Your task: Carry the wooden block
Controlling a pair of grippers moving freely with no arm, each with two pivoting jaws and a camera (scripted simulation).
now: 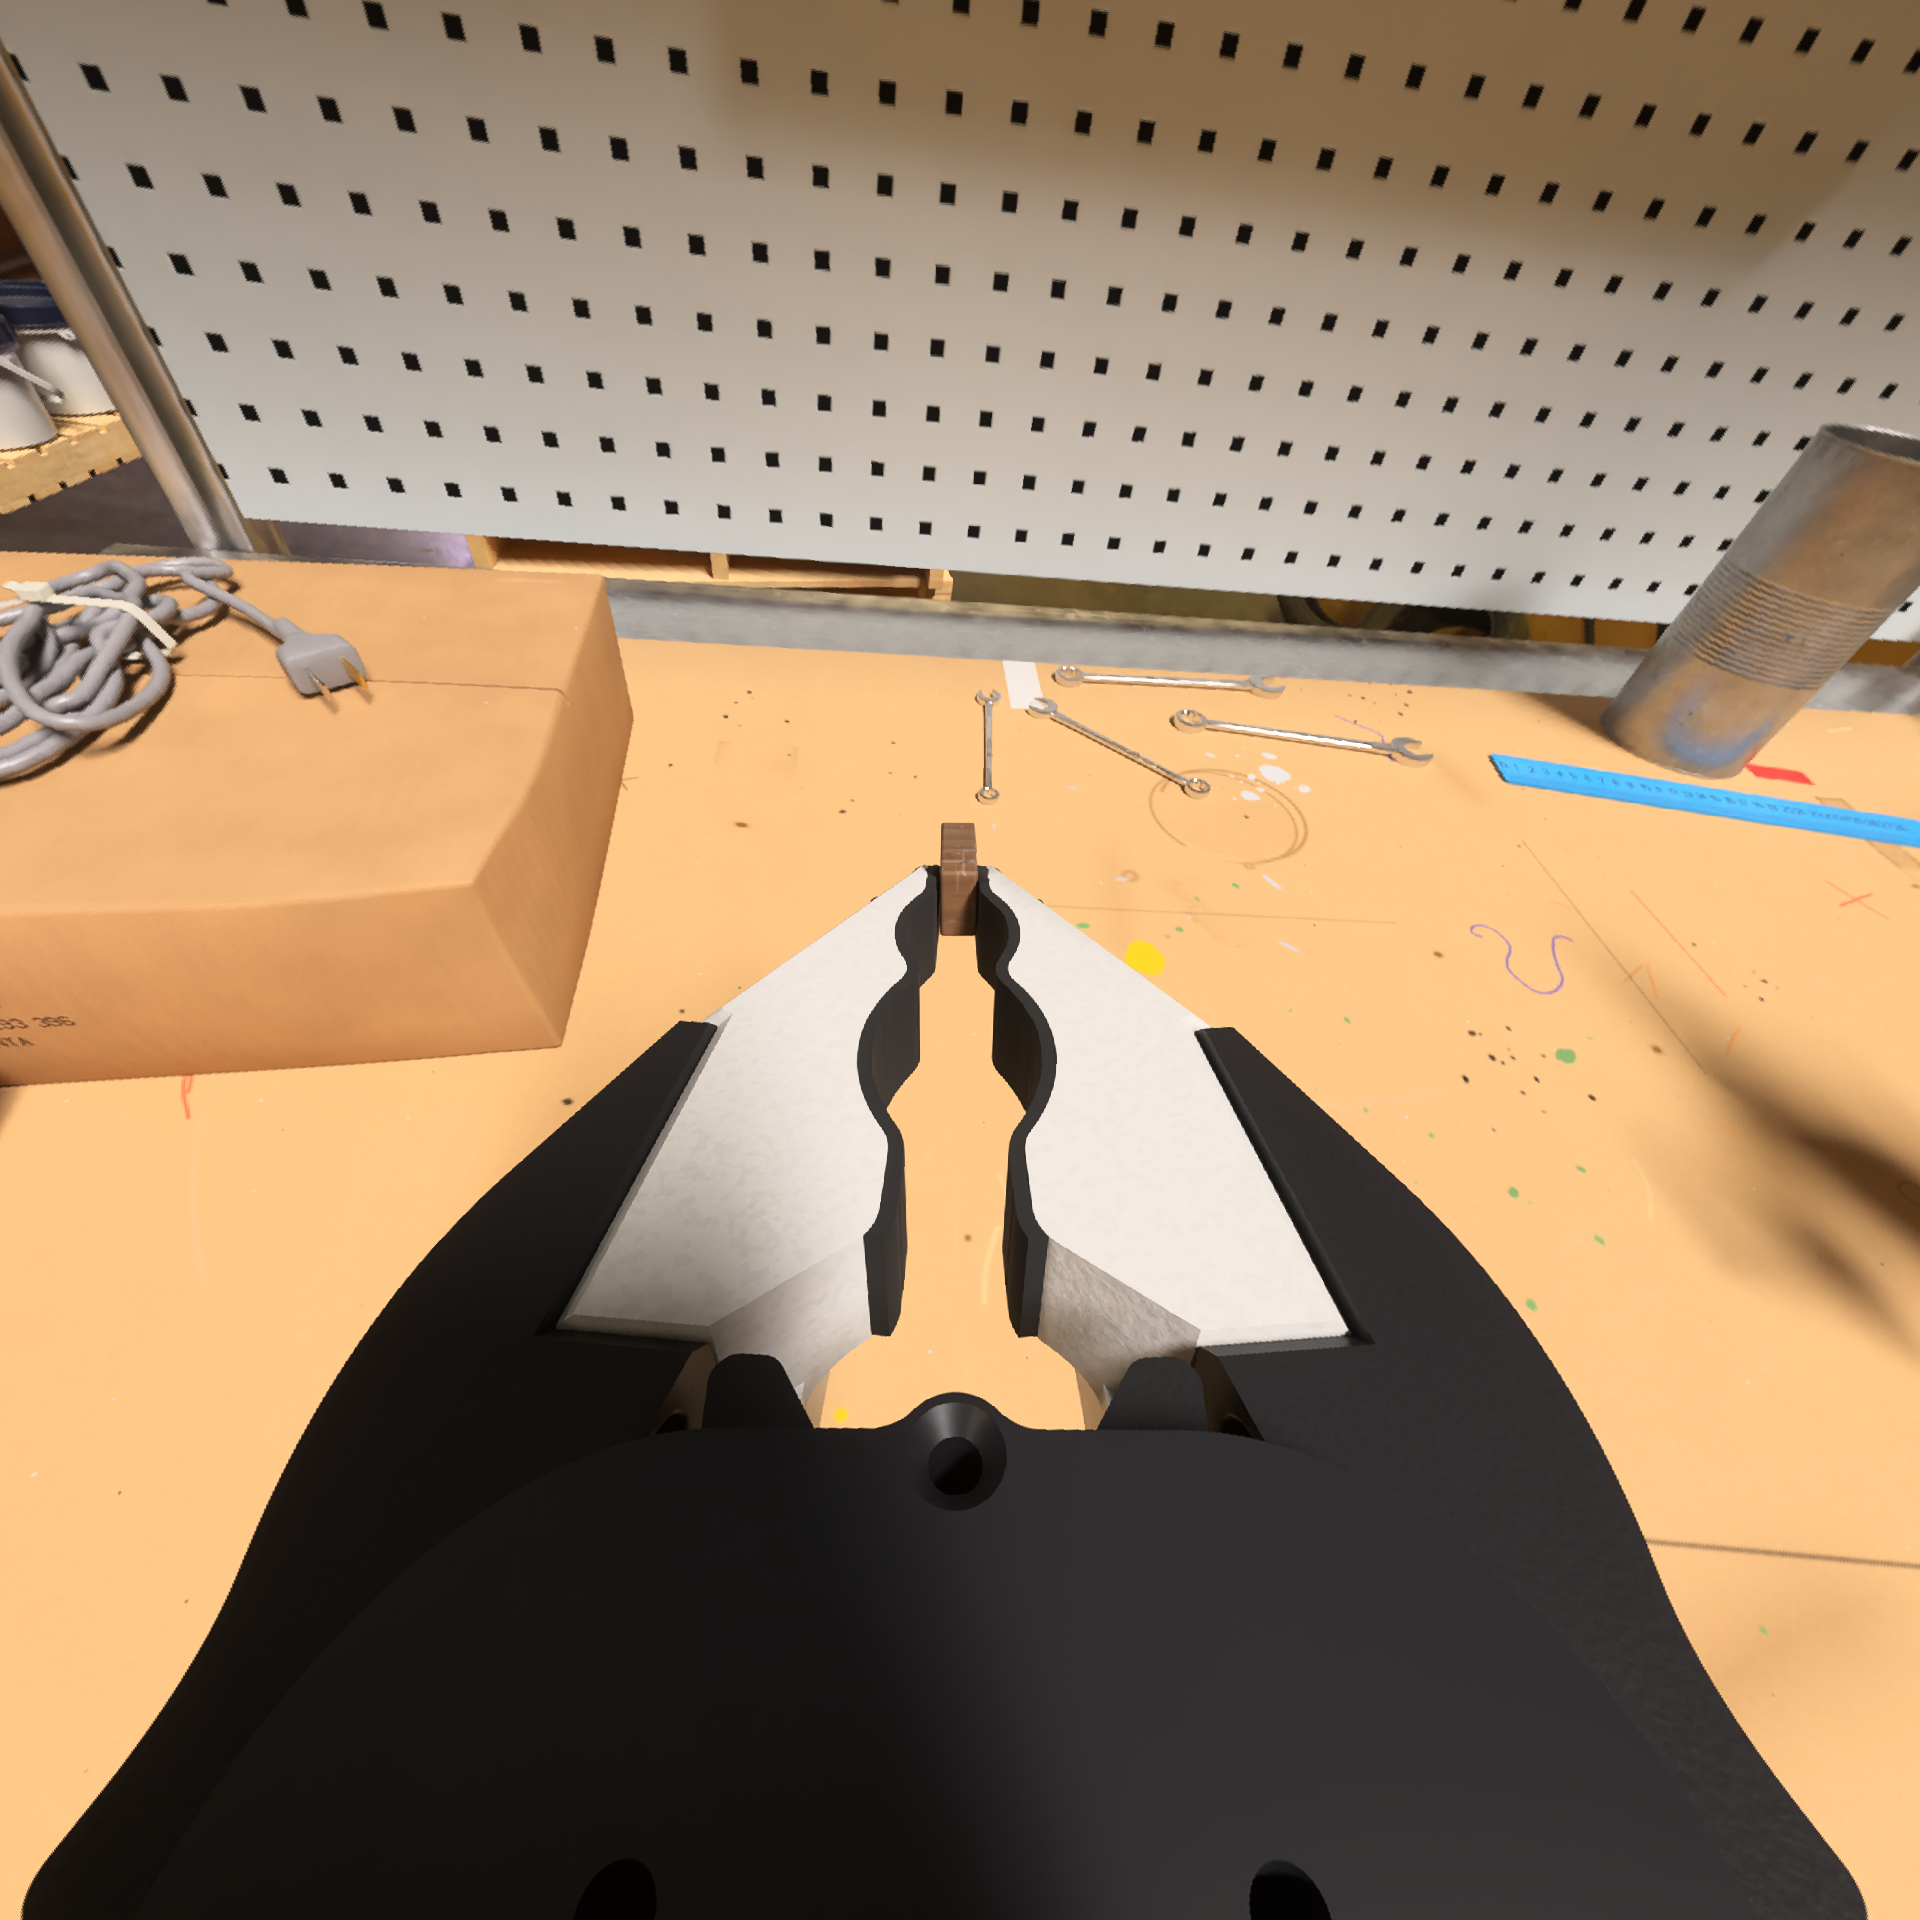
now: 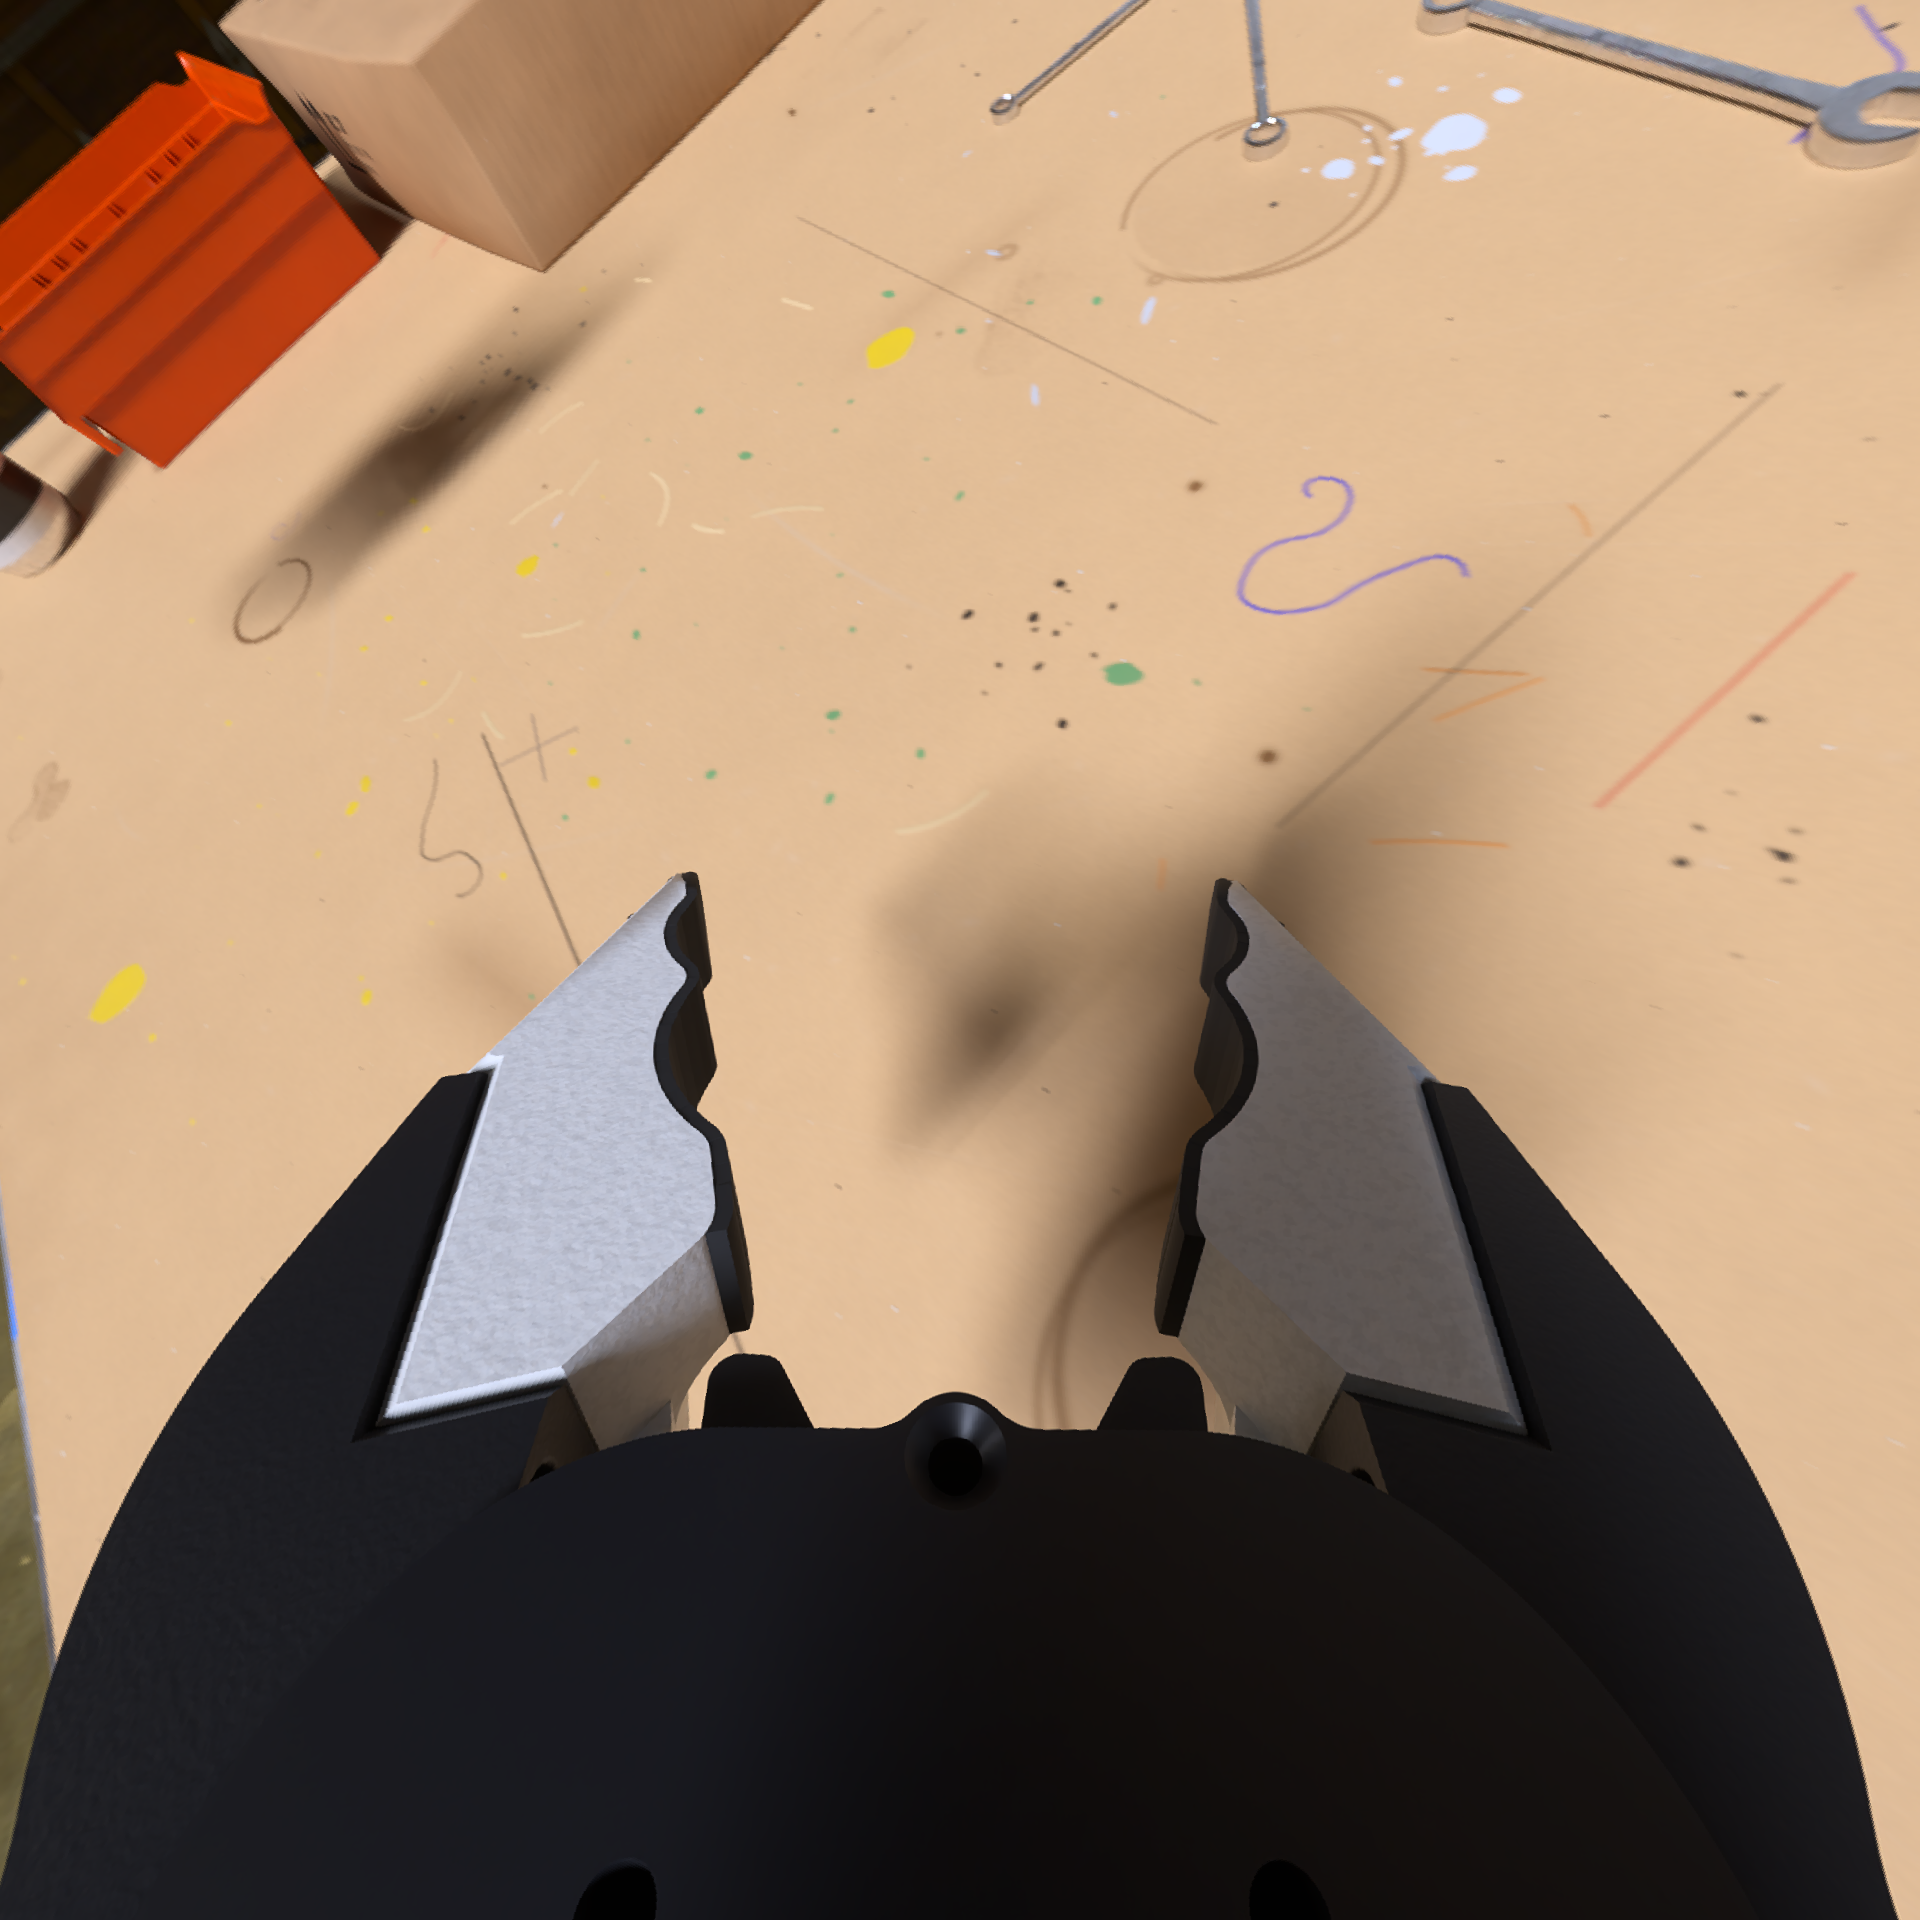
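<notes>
In the left wrist view my left gripper (image 1: 957,883) is shut on a small brown wooden block (image 1: 957,854), pinched between the fingertips. The block sticks out a little past the tips and is held above the tan workbench (image 1: 779,1039). In the right wrist view my right gripper (image 2: 956,894) is open and empty, with its fingers wide apart above the paint-speckled bench top (image 2: 935,623). The block does not show in the right wrist view.
A cardboard box (image 1: 291,821) with a coiled grey cable (image 1: 83,655) sits at left. Several wrenches (image 1: 1122,743), a blue ruler (image 1: 1704,805) and a metal pipe (image 1: 1766,613) lie ahead under a pegboard (image 1: 987,291). An orange bin (image 2: 166,270) and a box (image 2: 520,114) show far left.
</notes>
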